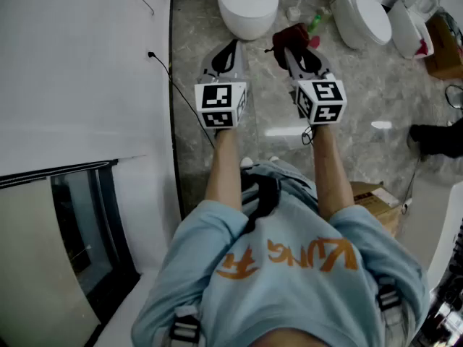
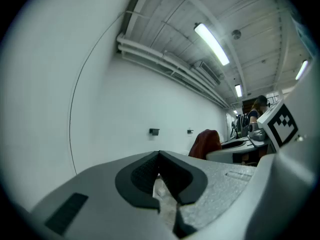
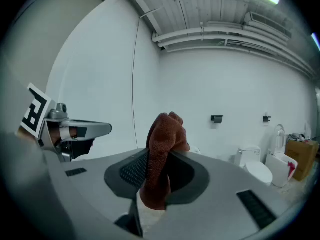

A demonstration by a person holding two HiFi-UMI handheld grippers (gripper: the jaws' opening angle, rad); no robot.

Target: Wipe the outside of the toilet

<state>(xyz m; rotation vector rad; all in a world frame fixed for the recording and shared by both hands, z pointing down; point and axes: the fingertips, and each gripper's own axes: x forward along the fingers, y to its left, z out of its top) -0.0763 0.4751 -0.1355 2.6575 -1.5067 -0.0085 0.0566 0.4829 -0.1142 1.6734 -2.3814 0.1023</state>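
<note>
A white toilet (image 1: 247,2) stands on the grey marble floor straight ahead, at the top of the head view. My right gripper (image 1: 287,49) is shut on a dark red cloth (image 1: 293,36), which is bunched between the jaws and sticks up above them (image 3: 162,144). It hangs just right of the toilet's bowl, short of touching it. My left gripper (image 1: 232,43) is shut with nothing in it, its tips (image 2: 160,154) pointing at the front of the bowl. In the left gripper view the cloth (image 2: 205,143) shows at the right.
Two more white toilets (image 1: 362,16) (image 1: 409,20) stand at the back right with a cardboard box (image 1: 443,45) beside them. Small bottles (image 1: 307,13) sit between the toilets. A white wall with a black cable (image 1: 173,85) runs along the left. Another box (image 1: 376,201) sits by my right side.
</note>
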